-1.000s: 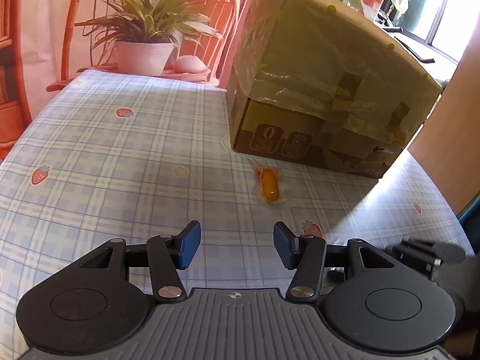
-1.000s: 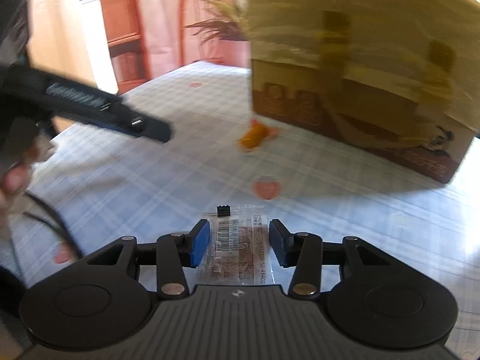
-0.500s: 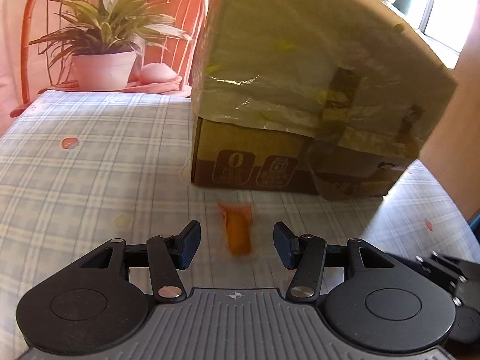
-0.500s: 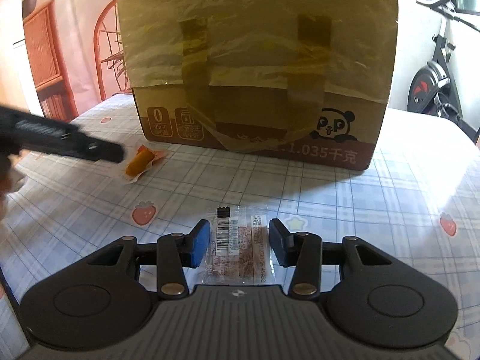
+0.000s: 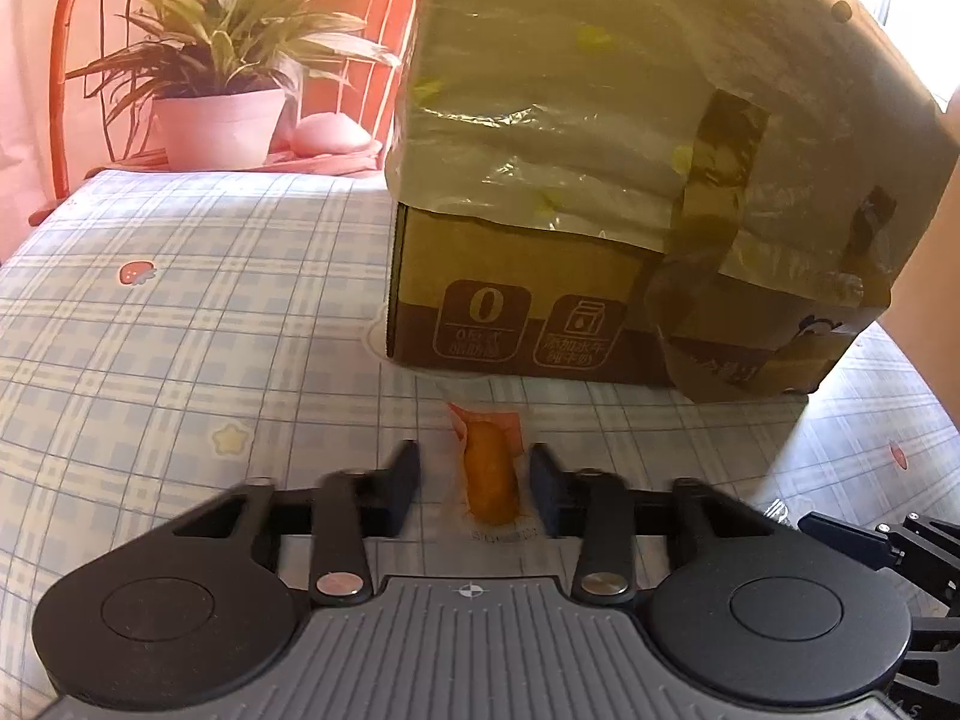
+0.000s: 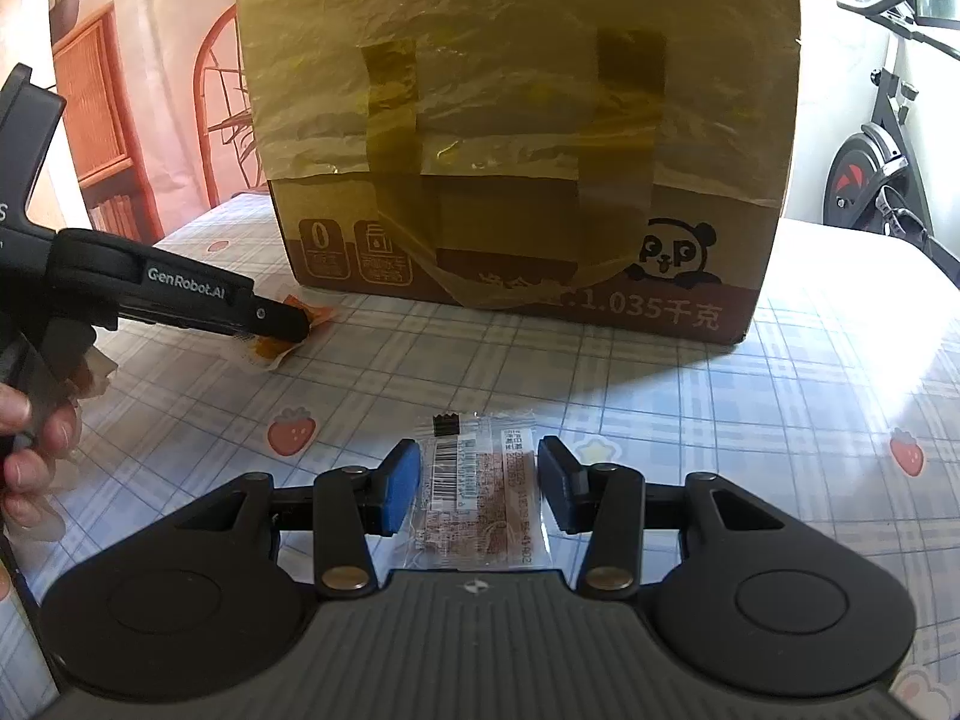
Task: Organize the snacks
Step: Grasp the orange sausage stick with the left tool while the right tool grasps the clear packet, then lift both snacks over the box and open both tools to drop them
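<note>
A small orange snack in a clear wrapper point(image 5: 489, 474) lies on the checked tablecloth just in front of a taped cardboard box point(image 5: 600, 150). My left gripper point(image 5: 474, 480) straddles it. Its jaws are closing, with a gap still showing on each side of the snack. In the right wrist view, the left gripper's finger point(image 6: 270, 318) covers most of that snack point(image 6: 315, 313). My right gripper point(image 6: 479, 480) is shut on a flat clear packet with a barcode label point(image 6: 474, 498), low over the table and facing the box point(image 6: 516, 120).
A potted plant point(image 5: 216, 114) and a pink object point(image 5: 330, 135) stand on a chair beyond the table's far edge. An exercise bike point(image 6: 882, 168) is off to the right. A person's hand point(image 6: 36, 450) holds the left gripper's handle.
The left gripper moved forward until the orange snack lay between its fingers, and the jaws have narrowed. The right gripper swung to face the box, then held still, keeping the packet.
</note>
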